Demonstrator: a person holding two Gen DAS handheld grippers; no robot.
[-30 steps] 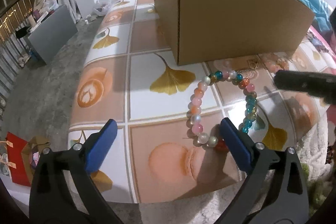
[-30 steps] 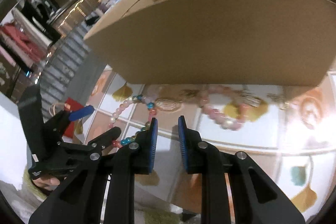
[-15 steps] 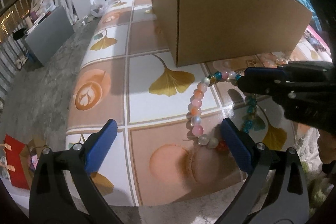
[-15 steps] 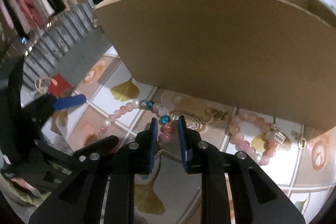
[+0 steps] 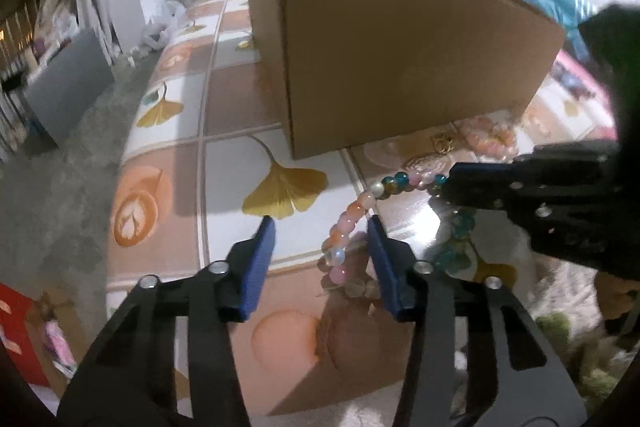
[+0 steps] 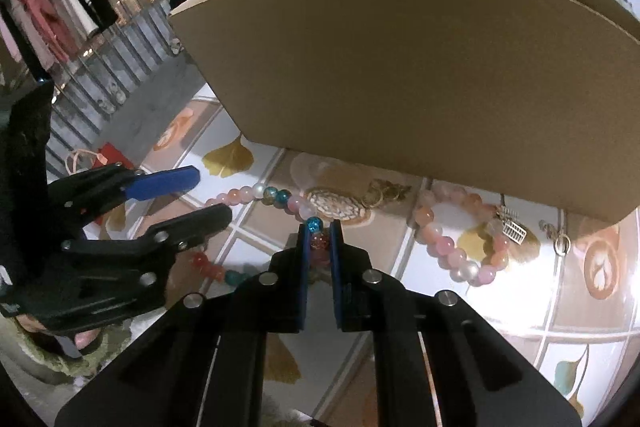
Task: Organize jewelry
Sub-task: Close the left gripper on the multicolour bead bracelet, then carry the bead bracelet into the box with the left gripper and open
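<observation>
A multicoloured bead strand (image 5: 362, 205) of pink, orange, white and teal beads lies looped on the patterned tabletop in front of a cardboard box (image 5: 400, 59). My left gripper (image 5: 320, 223) is closing around the strand's near left part. The beads sit by its right pad and the left pad stands clear. In the right wrist view my right gripper (image 6: 319, 225) is closing, its pads pressed on a teal and a red bead of the strand (image 6: 240, 194). The left gripper (image 6: 212, 197) shows at the left there, and the right gripper (image 5: 444, 187) reaches in from the right in the left wrist view.
A pink bead bracelet (image 6: 448, 251) with a small charm, a gold shell pendant (image 6: 336, 207) and a small ring clasp (image 6: 560, 243) lie along the foot of the box (image 6: 400, 67). The table (image 5: 224, 187) drops off at the left and near edges.
The left jaws have narrowed from wide open around the beads. The right gripper came in over the strand and closed onto its beads.
</observation>
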